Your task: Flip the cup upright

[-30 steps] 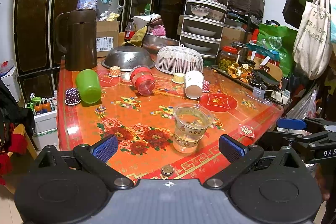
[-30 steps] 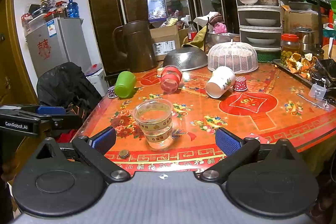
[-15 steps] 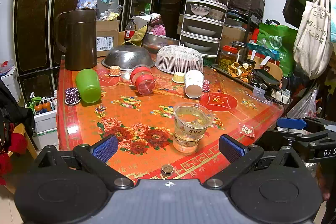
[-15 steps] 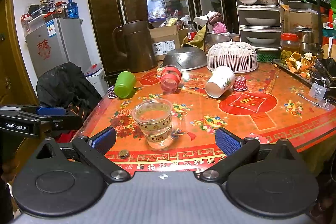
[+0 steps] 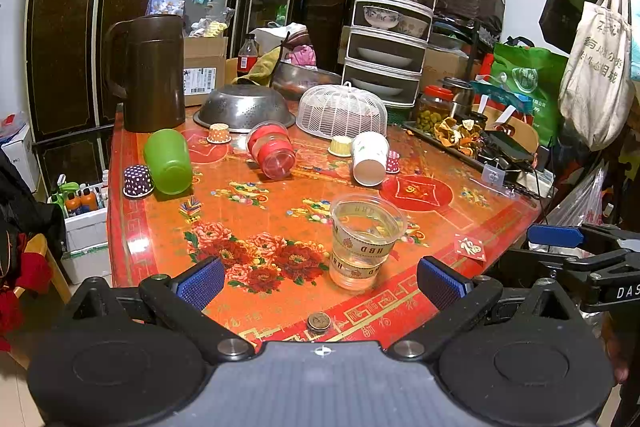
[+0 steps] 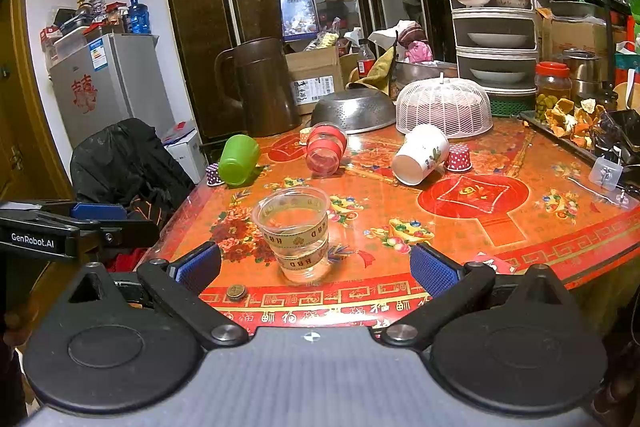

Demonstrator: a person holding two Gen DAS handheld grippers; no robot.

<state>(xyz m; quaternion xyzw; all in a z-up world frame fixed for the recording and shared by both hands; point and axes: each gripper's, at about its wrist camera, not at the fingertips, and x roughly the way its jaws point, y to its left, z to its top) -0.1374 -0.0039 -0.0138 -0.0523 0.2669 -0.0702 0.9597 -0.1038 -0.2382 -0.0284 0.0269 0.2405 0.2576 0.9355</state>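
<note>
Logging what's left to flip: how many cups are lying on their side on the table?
3. The green cup lies near the left edge, the red cup mid-table before the metal colander, the white cup right of it. The clear cup stands upright.

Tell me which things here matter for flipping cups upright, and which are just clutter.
Job: green cup, red cup, white paper cup, all lying on their sides; clear cup already upright.

Clutter: brown jug, metal colander, white mesh cover, coin.

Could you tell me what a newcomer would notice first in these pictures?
Probably the clear plastic cup standing upright near the front edge of the red floral table. Behind it, three cups lie tipped over: green cup, red cup, white paper cup.
</note>
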